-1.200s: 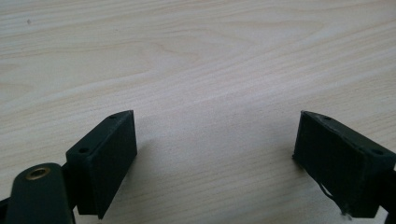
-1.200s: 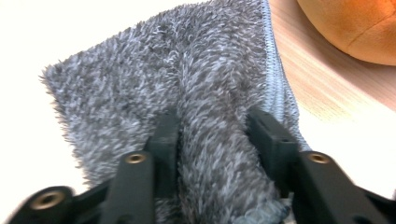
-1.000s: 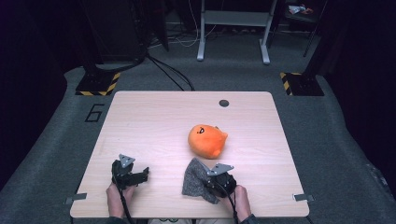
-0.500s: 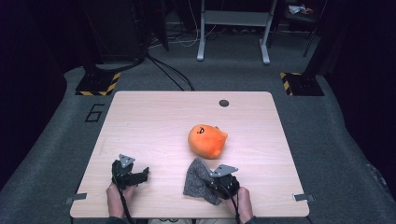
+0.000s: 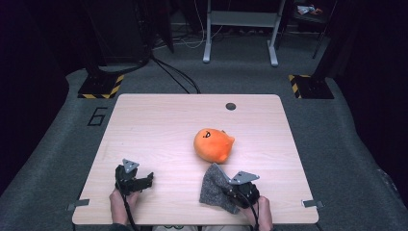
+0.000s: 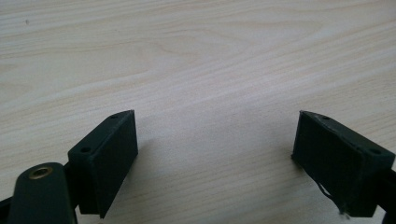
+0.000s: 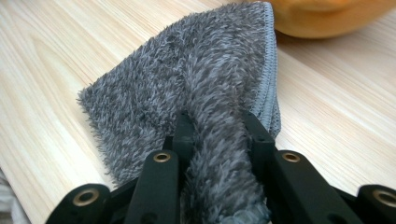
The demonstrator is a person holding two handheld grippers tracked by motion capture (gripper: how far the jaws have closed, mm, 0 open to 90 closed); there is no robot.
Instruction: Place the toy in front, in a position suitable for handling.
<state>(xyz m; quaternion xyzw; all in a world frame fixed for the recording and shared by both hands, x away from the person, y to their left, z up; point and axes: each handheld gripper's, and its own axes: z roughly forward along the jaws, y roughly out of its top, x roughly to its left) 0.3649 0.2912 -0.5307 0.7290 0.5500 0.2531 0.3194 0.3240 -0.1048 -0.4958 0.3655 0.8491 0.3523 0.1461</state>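
Jaws of right gripper (image 7: 217, 135) clamp grey cloth (image 7: 187, 79).

Cloth (image 5: 214, 188) lies near-right on the table (image 5: 159, 125); plush toy (image 5: 213, 145) just beyond it (left gripper (image 5: 143, 181) near-left).

A lab or studio is showing here. A wooden table (image 5: 159, 125) is standing on grey carpet (image 5: 332, 144), with hazard-taped stand feet (image 5: 98, 86) at 11 o'clock.

A pale wooden table (image 5: 159, 125) stands on grey carpet (image 5: 337, 125) in a dark room.
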